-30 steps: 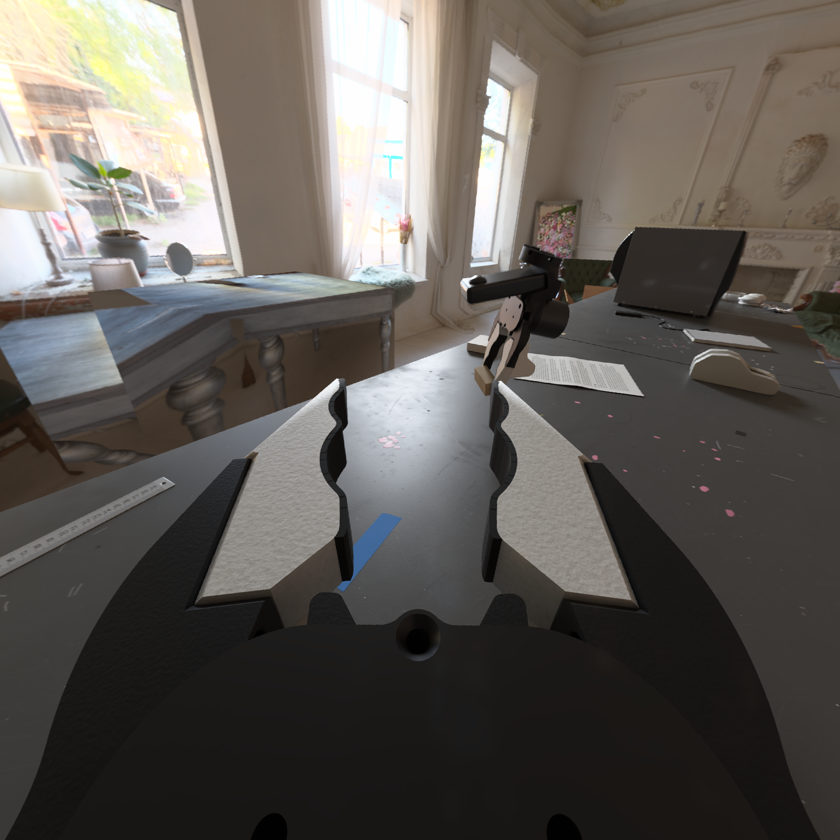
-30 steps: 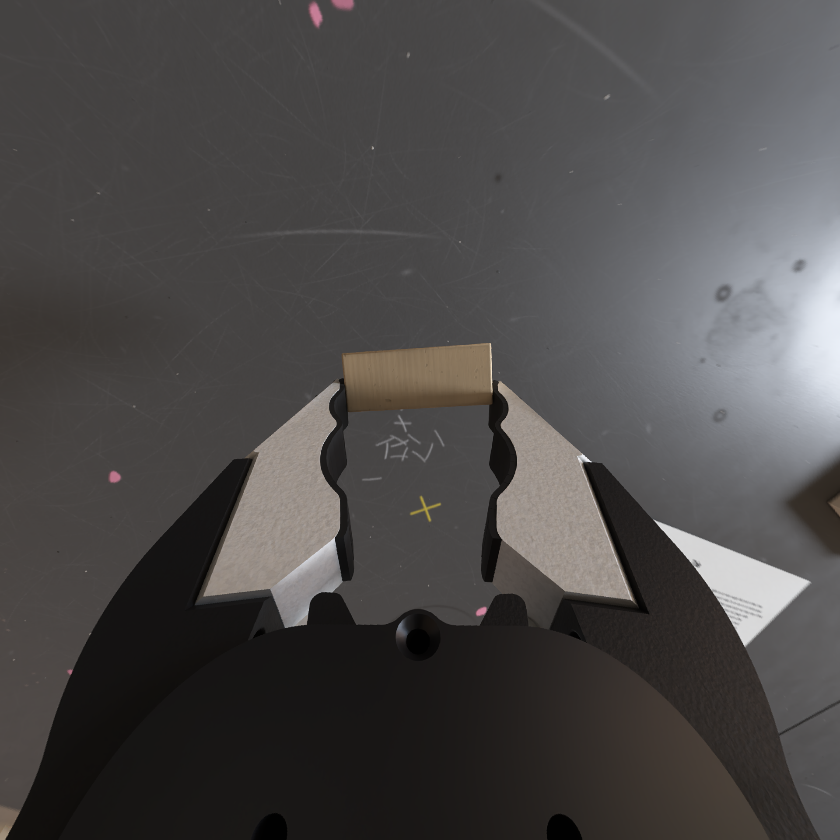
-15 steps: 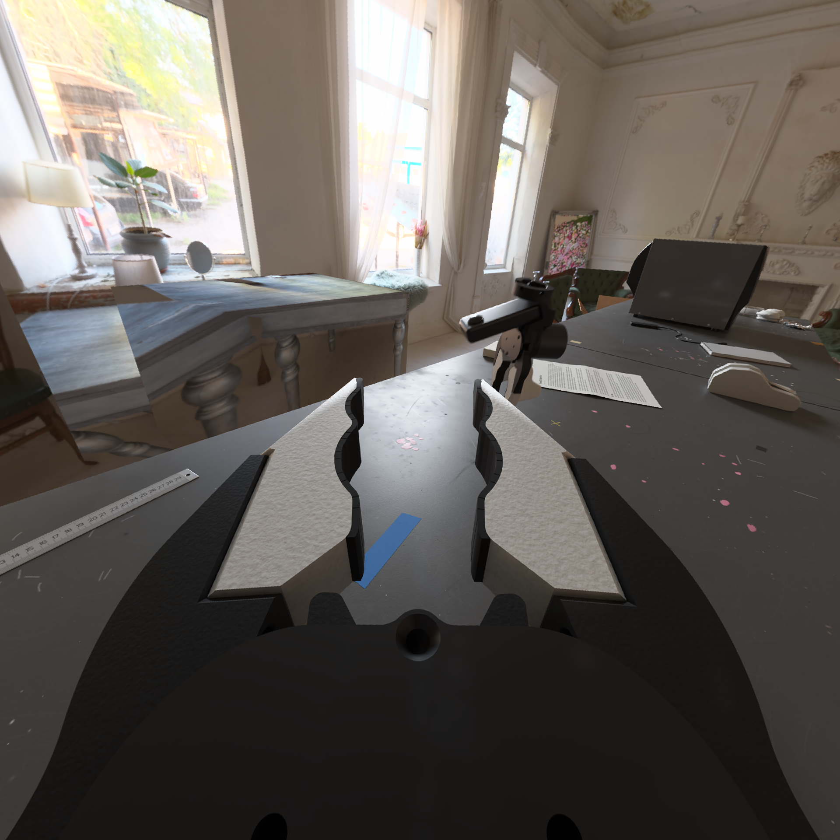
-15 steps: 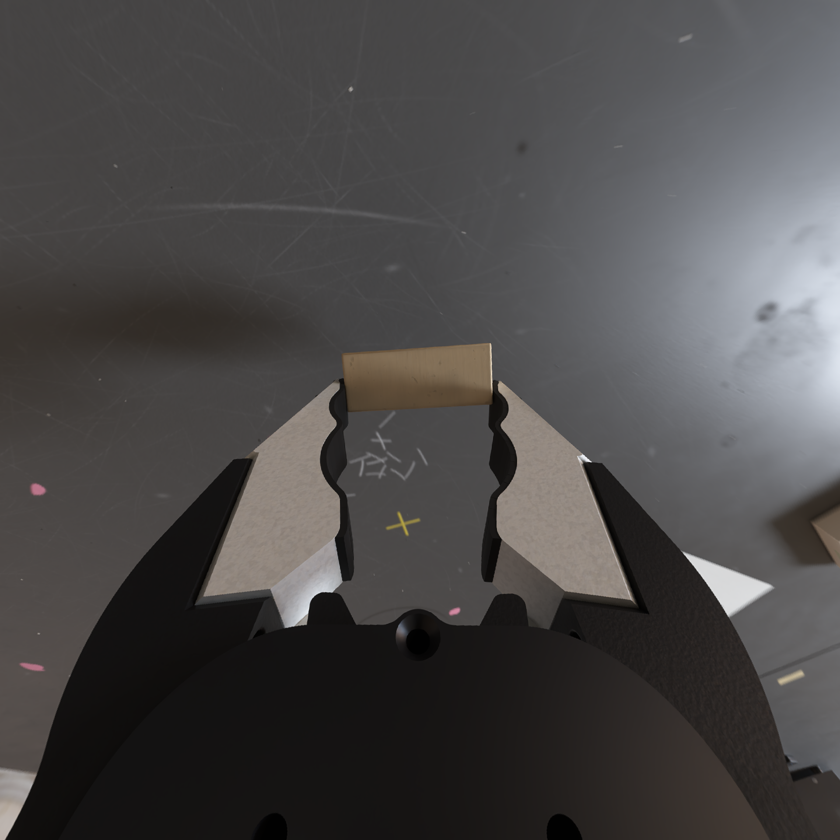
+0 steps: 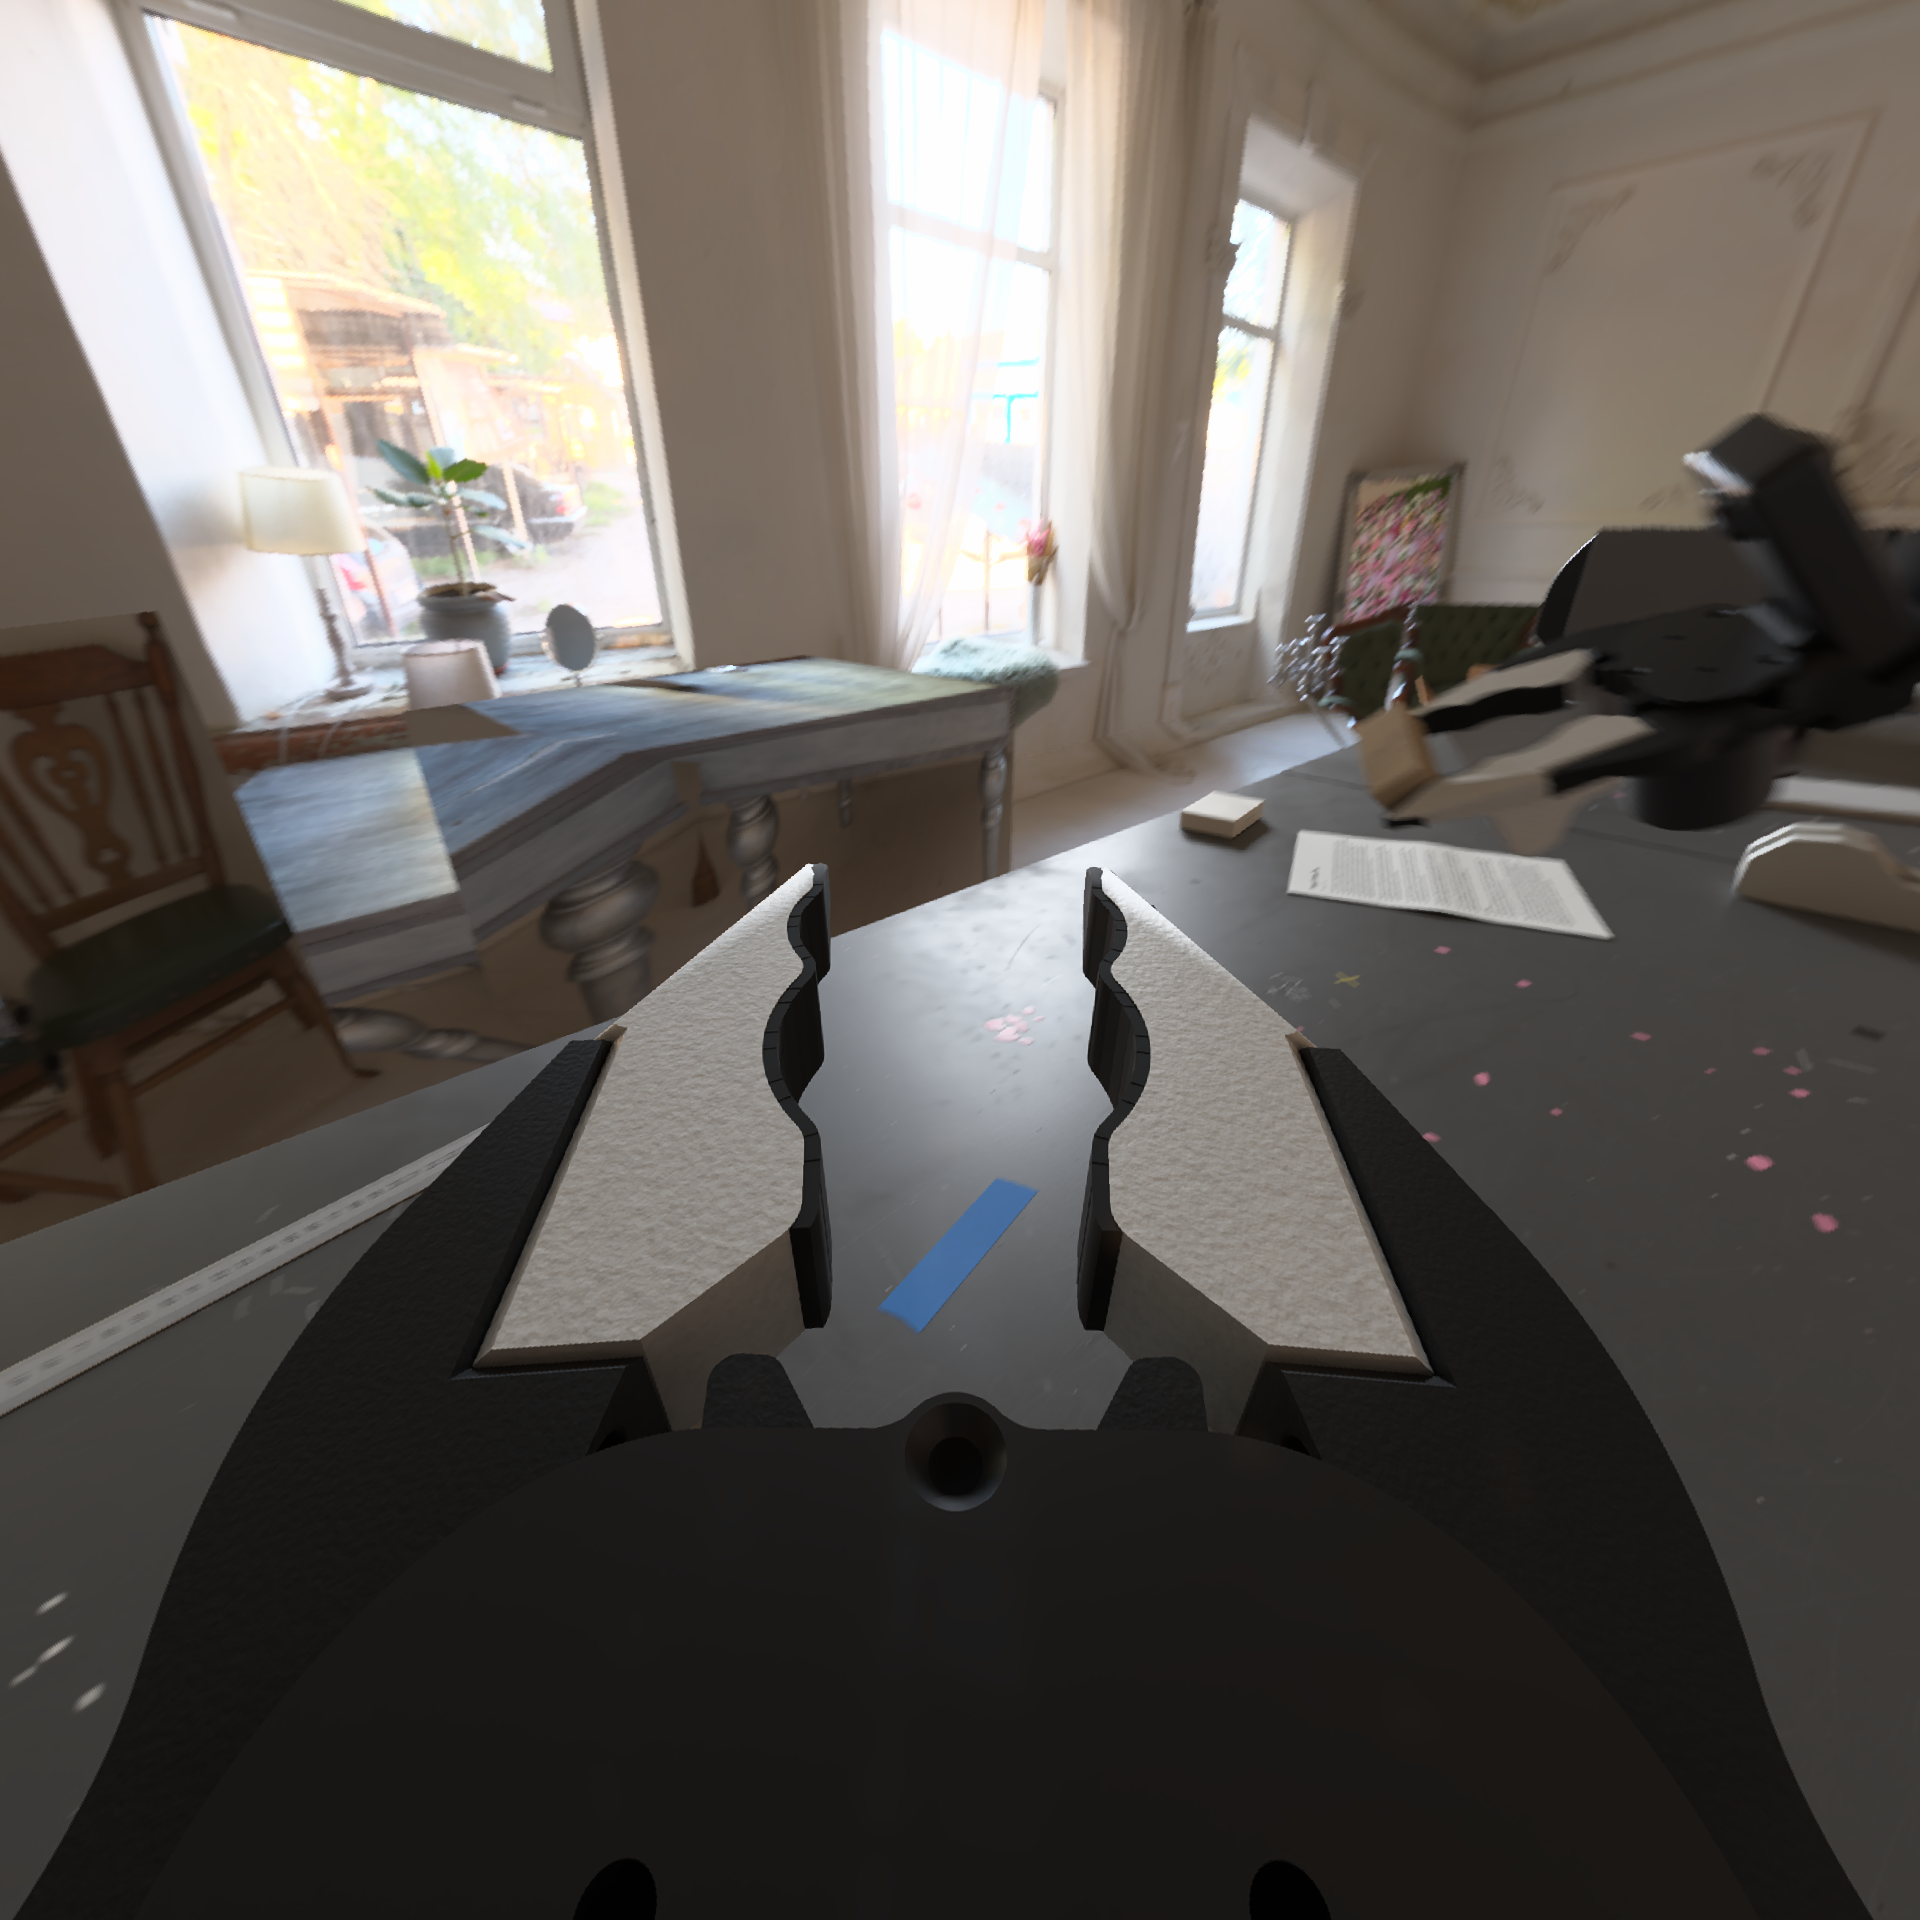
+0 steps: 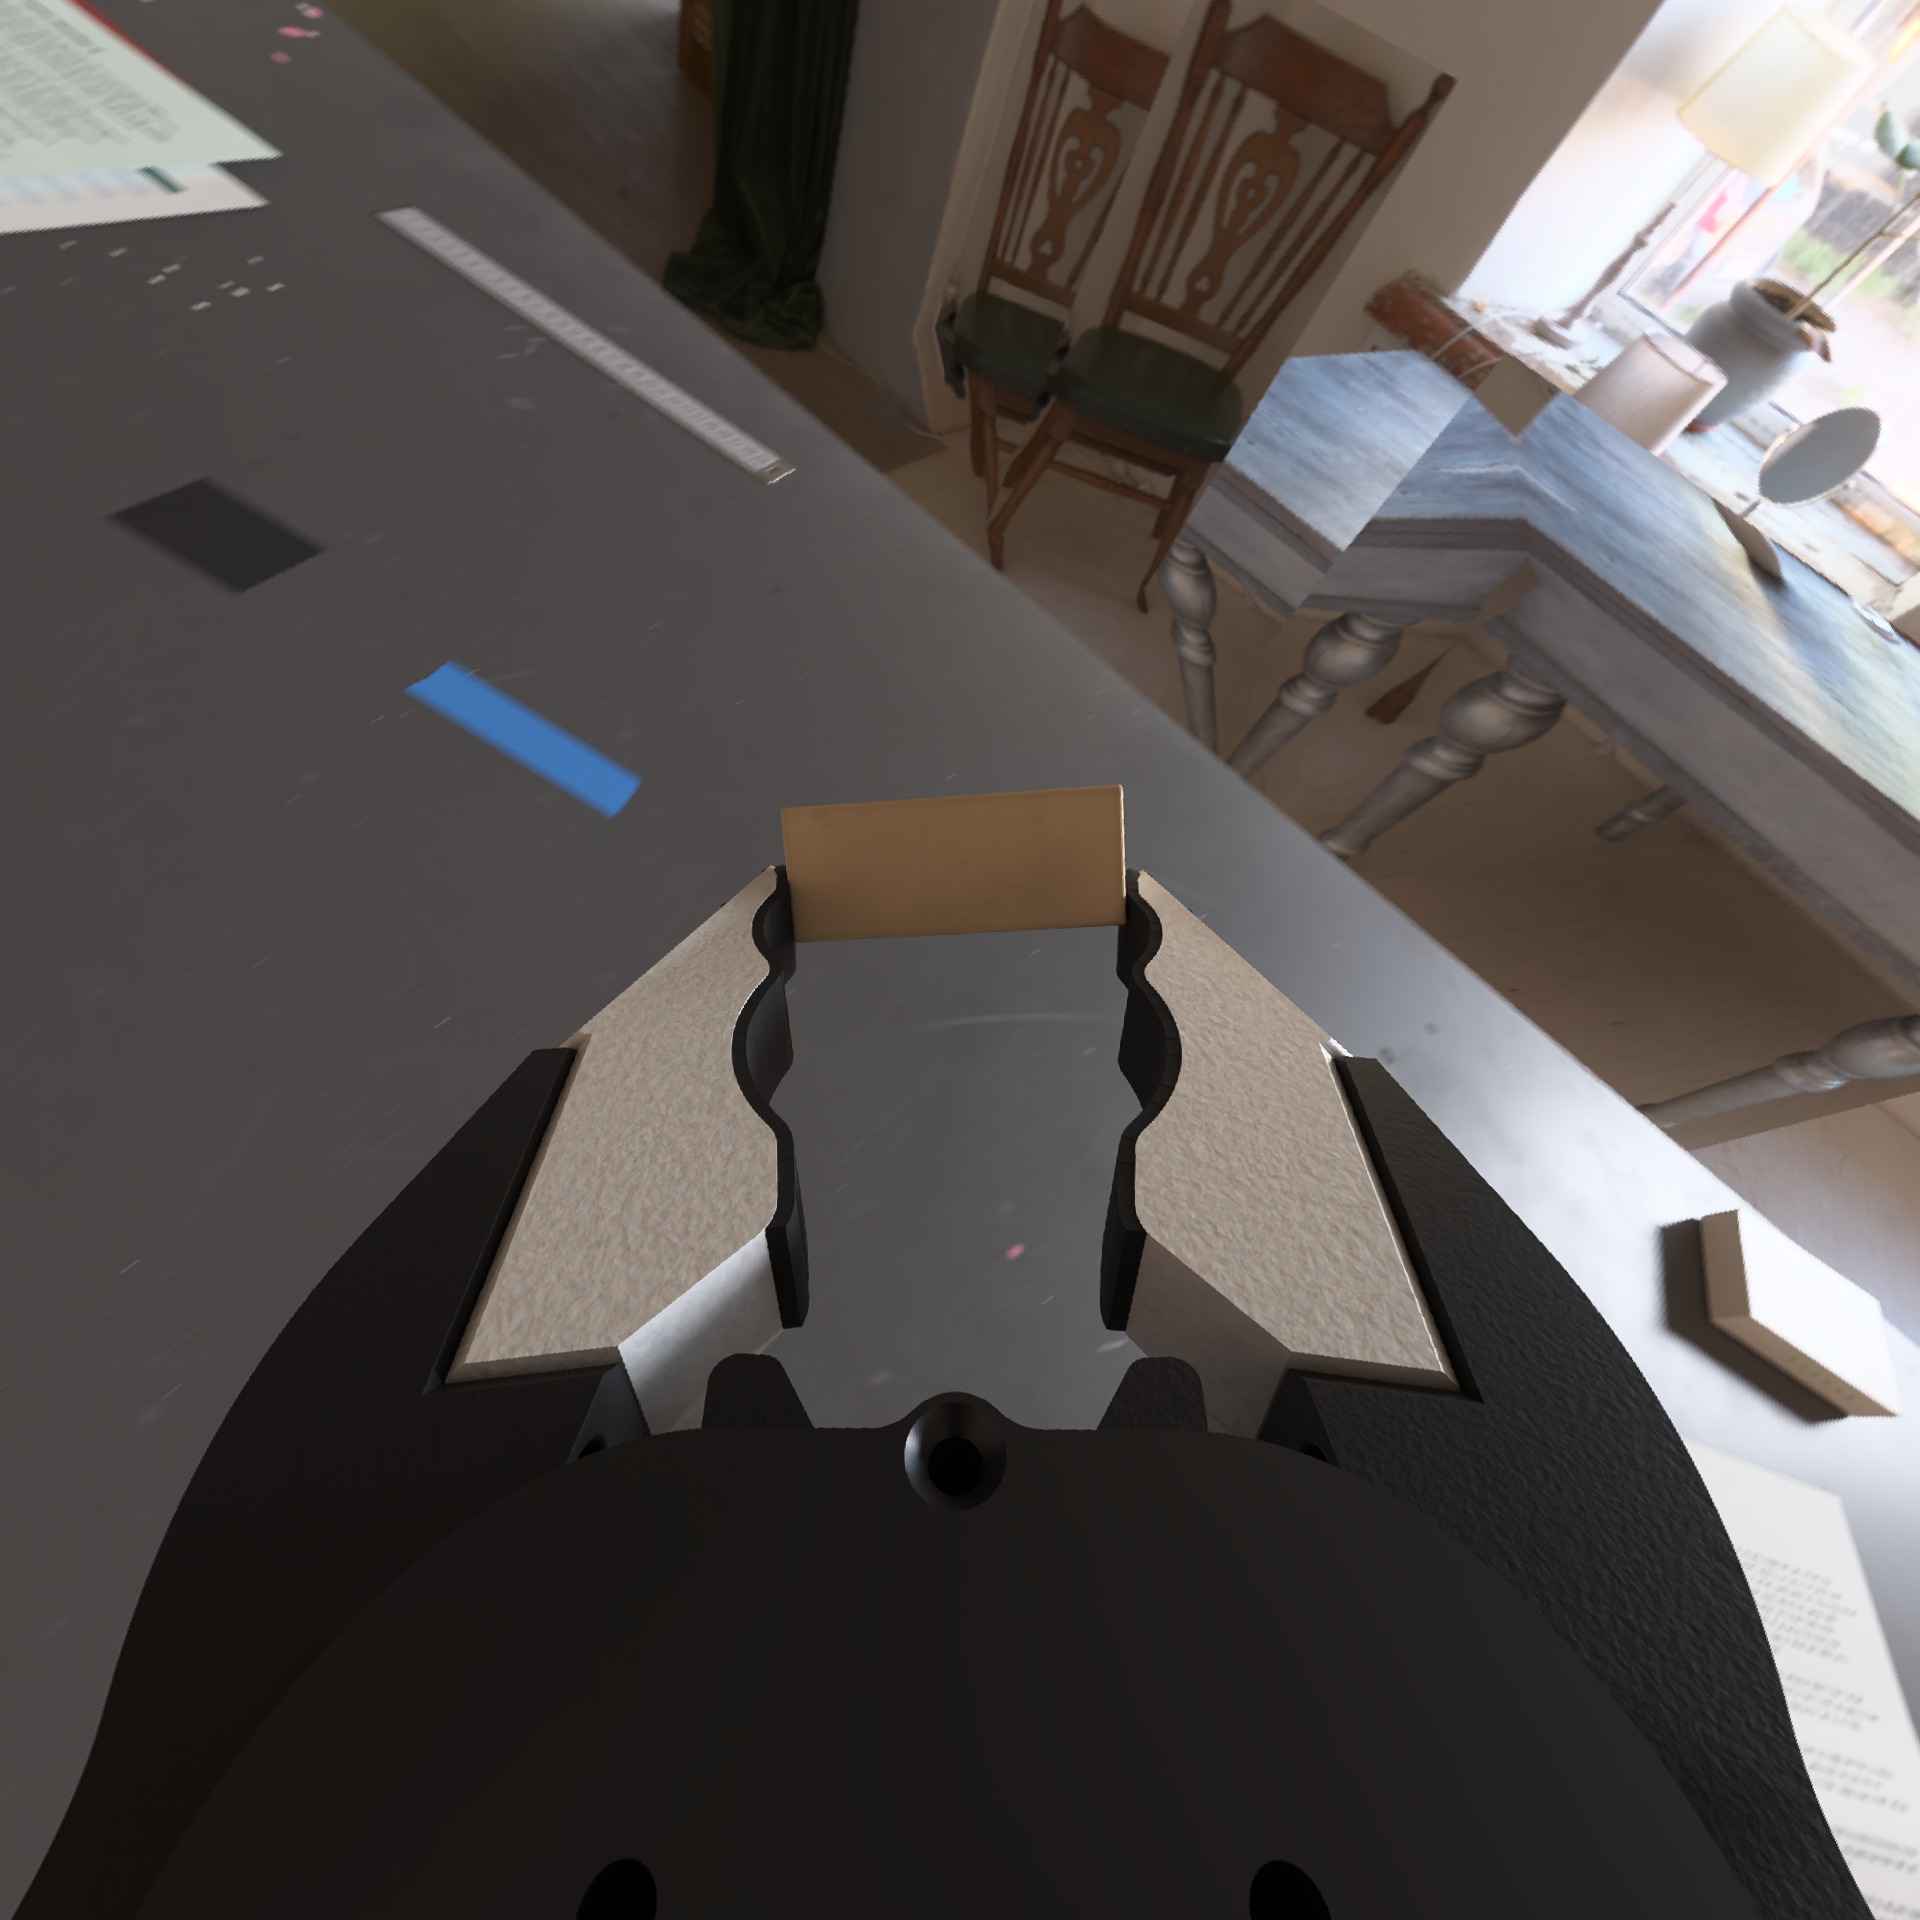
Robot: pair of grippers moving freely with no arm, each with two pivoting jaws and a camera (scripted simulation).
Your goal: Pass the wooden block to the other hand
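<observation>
The wooden block is a small tan bar held crosswise between the fingertips of my right gripper, above the dark table. In the left wrist view the right gripper shows blurred at the far right, lying sideways with its fingers pointing left, and the block sits at its tips. My left gripper is open and empty, low over the table, well short of the block.
A blue tape strip lies on the table under my left gripper. A printed sheet, a small pale pad and a white curved object lie farther back. A steel ruler lies left. The table edge is just ahead.
My right gripper has swung from pointing down at the table to lying sideways, higher up, with the block still in it. My left gripper's jaws have narrowed slightly and it has turned left.
</observation>
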